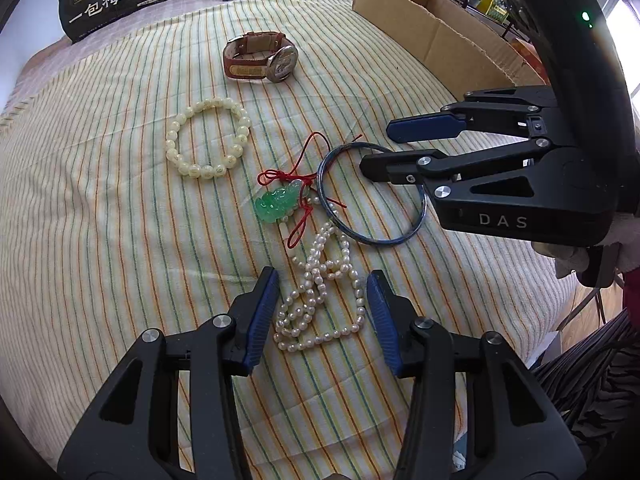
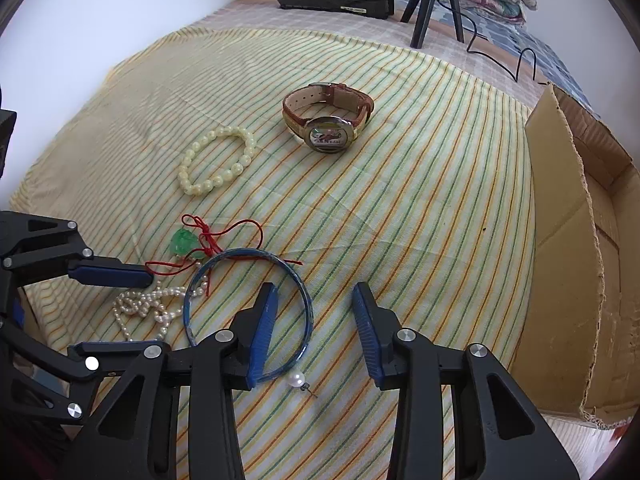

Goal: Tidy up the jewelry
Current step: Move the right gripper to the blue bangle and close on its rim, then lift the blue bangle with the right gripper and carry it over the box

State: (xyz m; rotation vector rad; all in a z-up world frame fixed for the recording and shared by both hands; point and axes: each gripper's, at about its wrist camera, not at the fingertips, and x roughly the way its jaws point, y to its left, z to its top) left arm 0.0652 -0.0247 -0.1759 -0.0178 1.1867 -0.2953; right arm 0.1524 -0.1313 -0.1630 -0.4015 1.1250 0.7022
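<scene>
Striped bedsheet [image 1: 120, 240], jewelry at frame centre: pearl necklace [image 1: 320, 304] between left claw [image 1: 323, 312] fingers, apart; blue bangle [image 2: 248, 312] under right claw [image 2: 314, 332], apart. Risk: jade pendant [image 1: 276, 202] cord crosses bangle; lifting may drag both.

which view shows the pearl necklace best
The left wrist view: the pearl necklace lies whole in loose loops between the open fingers of the left hand-held gripper. In the right wrist view it sits small at the left edge, partly hidden behind the gripper's fingers.
</scene>
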